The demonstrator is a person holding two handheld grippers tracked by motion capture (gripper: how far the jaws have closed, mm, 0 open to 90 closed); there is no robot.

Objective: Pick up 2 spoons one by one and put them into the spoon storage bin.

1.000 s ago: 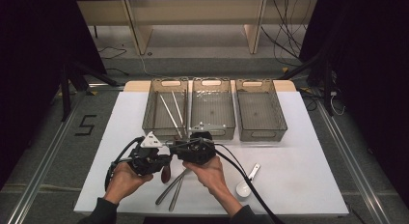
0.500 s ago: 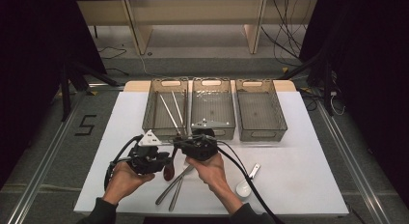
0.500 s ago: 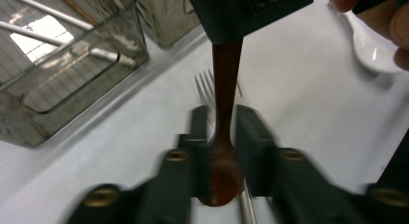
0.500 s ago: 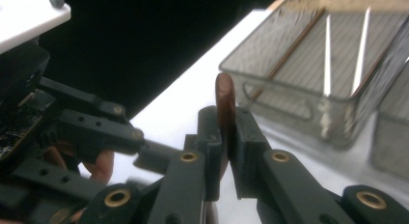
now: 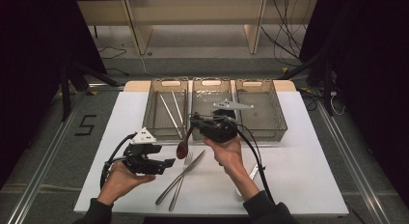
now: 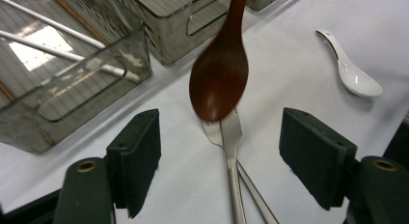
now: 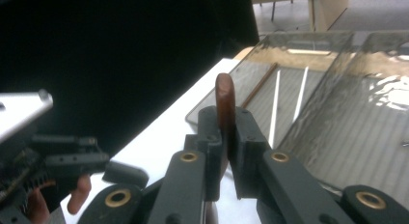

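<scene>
So the brown wooden spoon [image 5: 184, 143] is clamped by its handle in the right gripper [image 5: 197, 121], fingers pressed tight on it from both sides. In the right gripper view the handle end [image 7: 224, 101] is seen poking up between the fingers [image 7: 211, 137]. The spoon is held up off the white surface [image 5: 299, 166], hanging bowl-down just in front of the left-hand tray [image 5: 165, 109], which has a few pale sticks [image 5: 170, 113] lying in it. The middle tray [image 5: 211, 105] and right tray [image 5: 261, 108] are lined up beside it along the far side of the surface.

The left gripper [image 5: 170, 162] is parked lower down and to the left of the spoon, fingers [image 6: 137, 156] spread wide with nothing pinched in them; they've just been opening up. In the left gripper view the spoon bowl [image 6: 219, 84] is seen hanging ahead of that gap, not touched by either finger.

Two metal pieces, a fork [image 5: 185, 168] and another long utensil [image 5: 181, 178], are left crossed on the surface under the spoon. A white ceramic spoon [image 6: 349, 69] is lying well off to the side.
</scene>
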